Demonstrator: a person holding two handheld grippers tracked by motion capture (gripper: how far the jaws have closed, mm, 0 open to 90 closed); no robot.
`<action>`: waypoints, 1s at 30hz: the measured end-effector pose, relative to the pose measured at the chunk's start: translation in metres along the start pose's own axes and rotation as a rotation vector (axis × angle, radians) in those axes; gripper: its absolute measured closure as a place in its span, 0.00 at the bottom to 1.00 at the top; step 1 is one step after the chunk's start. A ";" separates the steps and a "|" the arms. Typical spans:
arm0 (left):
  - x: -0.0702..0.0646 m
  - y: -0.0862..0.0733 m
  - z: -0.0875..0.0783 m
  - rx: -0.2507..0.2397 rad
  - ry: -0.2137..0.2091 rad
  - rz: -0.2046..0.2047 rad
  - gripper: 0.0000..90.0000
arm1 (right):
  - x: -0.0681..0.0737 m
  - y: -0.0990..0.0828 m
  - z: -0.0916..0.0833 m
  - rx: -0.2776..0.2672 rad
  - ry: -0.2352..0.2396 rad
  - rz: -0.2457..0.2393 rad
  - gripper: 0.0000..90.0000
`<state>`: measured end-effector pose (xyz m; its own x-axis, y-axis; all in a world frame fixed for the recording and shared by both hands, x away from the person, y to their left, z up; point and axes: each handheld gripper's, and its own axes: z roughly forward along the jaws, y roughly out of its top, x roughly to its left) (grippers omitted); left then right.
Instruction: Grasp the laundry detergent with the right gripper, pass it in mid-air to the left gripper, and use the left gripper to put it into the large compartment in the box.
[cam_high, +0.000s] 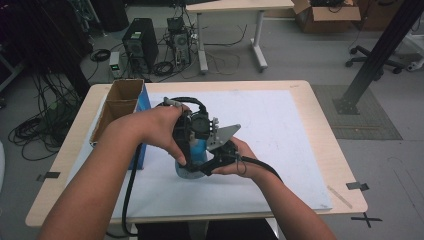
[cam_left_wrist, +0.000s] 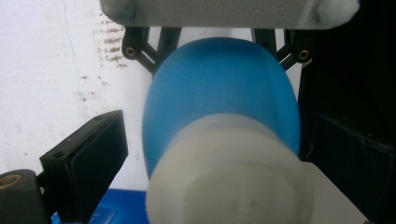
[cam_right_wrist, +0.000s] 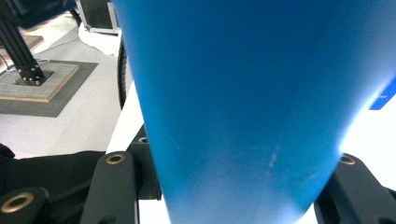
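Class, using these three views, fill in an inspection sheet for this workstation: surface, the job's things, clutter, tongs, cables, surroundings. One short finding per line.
Surface: wooden table under a white mat, marked with brown specks.
Job's things: blue bottle with a white end, held above the mat between both tongs.
Clutter: open cardboard box with blue side at the mat's left edge.
Tongs: left tongs open around the bottle's white end; right tongs shut on its blue body.
Cables: black cable trails from each hand.
Surroundings: computer towers, floor cables, second table, office chair.
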<state>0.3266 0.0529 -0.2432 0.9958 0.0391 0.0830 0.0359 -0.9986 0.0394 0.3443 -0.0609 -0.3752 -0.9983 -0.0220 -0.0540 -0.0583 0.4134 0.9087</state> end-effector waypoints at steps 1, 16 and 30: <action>0.000 0.000 0.000 0.001 -0.001 0.003 0.07 | 0.000 0.001 0.000 0.002 0.001 0.005 0.50; -0.001 -0.001 0.000 0.009 0.005 -0.001 0.20 | 0.000 0.003 0.003 0.006 -0.003 0.000 0.50; -0.002 -0.001 0.001 0.015 0.003 0.012 0.28 | 0.001 0.005 0.003 0.004 -0.003 0.006 0.50</action>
<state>0.3248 0.0541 -0.2446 0.9959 0.0269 0.0860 0.0250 -0.9994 0.0233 0.3432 -0.0562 -0.3715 -0.9986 -0.0167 -0.0495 -0.0519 0.4170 0.9074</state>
